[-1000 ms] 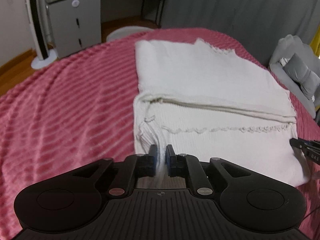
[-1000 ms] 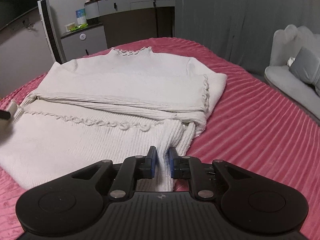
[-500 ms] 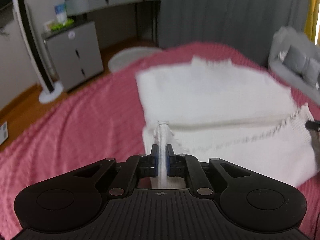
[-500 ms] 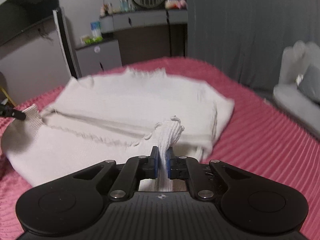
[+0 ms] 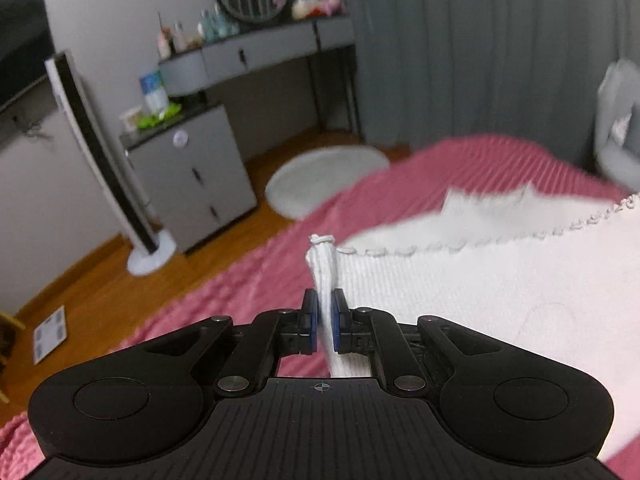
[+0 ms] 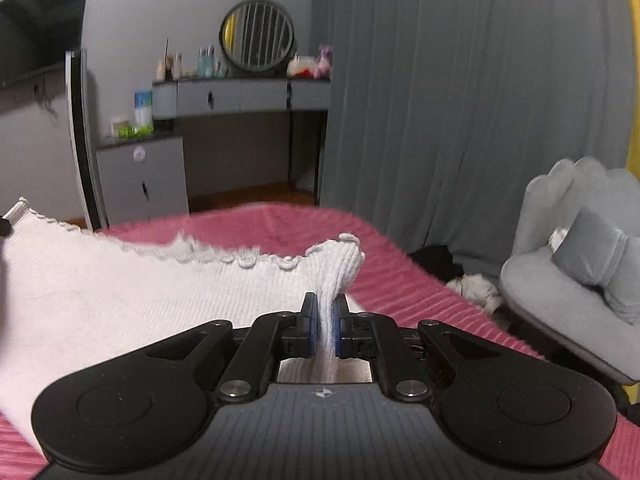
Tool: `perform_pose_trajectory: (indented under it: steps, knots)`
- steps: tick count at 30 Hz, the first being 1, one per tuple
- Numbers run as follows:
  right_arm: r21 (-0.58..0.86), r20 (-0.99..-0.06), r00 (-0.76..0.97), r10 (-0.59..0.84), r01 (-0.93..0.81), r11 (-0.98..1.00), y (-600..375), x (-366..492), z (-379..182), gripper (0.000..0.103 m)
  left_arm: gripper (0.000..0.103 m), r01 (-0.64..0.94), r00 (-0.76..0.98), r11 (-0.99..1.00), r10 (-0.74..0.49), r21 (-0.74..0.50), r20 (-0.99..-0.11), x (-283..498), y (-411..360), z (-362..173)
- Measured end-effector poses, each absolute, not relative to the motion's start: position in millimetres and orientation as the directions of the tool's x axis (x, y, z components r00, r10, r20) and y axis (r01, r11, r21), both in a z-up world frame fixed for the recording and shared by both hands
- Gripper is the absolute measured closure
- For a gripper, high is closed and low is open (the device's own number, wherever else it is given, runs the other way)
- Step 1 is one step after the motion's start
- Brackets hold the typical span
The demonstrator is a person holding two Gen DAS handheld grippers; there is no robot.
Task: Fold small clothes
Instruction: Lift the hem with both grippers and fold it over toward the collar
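Observation:
A white knit sweater (image 5: 480, 280) with a scalloped hem lies on a pink ribbed bedspread (image 5: 240, 280). My left gripper (image 5: 325, 308) is shut on the sweater's lower left corner and holds it raised above the bed. My right gripper (image 6: 325, 312) is shut on the lower right corner of the same sweater (image 6: 140, 300) and holds it raised too. The lifted hem stretches between both grippers and hides the part of the sweater lying behind it. The sweater's collar (image 5: 488, 200) shows blurred beyond the hem.
Left of the bed stand a grey cabinet (image 5: 192, 176), a tall white fan (image 5: 100, 160) and a round grey rug (image 5: 324, 180) on wooden floor. A dressing table with a round mirror (image 6: 256, 36) is at the back. A grey armchair (image 6: 580, 264) stands right of the bed.
Both grippers closed on the sweater's bottom corners, then lifted them up and forward. The hem has risen off the bed and now covers most of the sweater behind it.

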State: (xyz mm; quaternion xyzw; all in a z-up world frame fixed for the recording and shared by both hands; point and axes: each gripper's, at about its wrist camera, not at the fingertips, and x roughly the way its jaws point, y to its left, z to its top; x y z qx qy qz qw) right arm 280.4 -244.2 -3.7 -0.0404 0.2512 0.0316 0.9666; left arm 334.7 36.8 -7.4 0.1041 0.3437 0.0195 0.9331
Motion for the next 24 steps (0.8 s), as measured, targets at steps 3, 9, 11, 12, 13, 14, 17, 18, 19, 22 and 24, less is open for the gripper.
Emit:
perform_pose_trajectory:
  steps: [3, 9, 11, 12, 13, 14, 17, 18, 19, 22, 24]
  knots:
    - [-0.082, -0.56, 0.827, 0.044, -0.108, 0.991, -241, 296, -31, 0.096, 0.094, 0.053, 0.719, 0.974, 0.116, 0.22, -0.685, 347, 32, -40]
    - [-0.045, -0.629, 0.773, 0.086, -0.146, 0.988, -248, 308, -55, 0.079, 0.077, 0.094, 0.681, 0.988, 0.025, 0.121, -0.732, 354, 49, -55]
    - [-0.002, -0.638, 0.761, 0.113, -0.149, 0.989, -254, 312, -56, 0.079, 0.076, 0.06, 0.672, 0.998, -0.015, 0.034, -0.74, 357, 62, -55]
    - [0.024, -0.647, 0.752, 0.127, -0.146, 0.989, -256, 315, -56, 0.079, 0.077, 0.049, 0.667, 0.999, -0.033, 0.0, -0.745, 359, 67, -57]
    - [0.047, -0.652, 0.746, 0.138, -0.141, 0.989, -257, 317, -55, 0.079, 0.079, 0.04, 0.663, 0.999, -0.036, -0.013, -0.748, 361, 70, -58]
    - [0.064, -0.654, 0.743, 0.145, -0.137, 0.988, -257, 318, -55, 0.079, 0.082, 0.044, 0.664, 0.999, -0.035, -0.008, -0.747, 360, 70, -58]
    - [0.08, -0.652, 0.74, 0.161, -0.144, 0.986, -259, 317, -56, 0.096, 0.093, 0.073, 0.673, 0.997, -0.027, 0.031, -0.74, 355, 64, -55]
    - [0.078, -0.647, 0.745, 0.16, -0.144, 0.987, -258, 316, -55, 0.096, 0.093, 0.073, 0.68, 0.996, -0.02, 0.041, -0.733, 352, 61, -52]
    - [0.062, -0.637, 0.756, 0.151, -0.145, 0.987, -257, 313, -52, 0.096, 0.094, 0.073, 0.693, 0.996, -0.018, 0.045, -0.721, 349, 59, -48]
    - [0.004, -0.582, 0.801, 0.136, -0.165, 0.986, -251, 305, -39, 0.096, 0.094, 0.082, 0.728, 0.995, -0.02, 0.058, -0.685, 347, 53, -29]
    - [-0.038, -0.539, 0.834, 0.116, -0.162, 0.986, -247, 303, -28, 0.096, 0.094, 0.084, 0.759, 0.993, -0.013, 0.079, -0.651, 351, 49, -12]
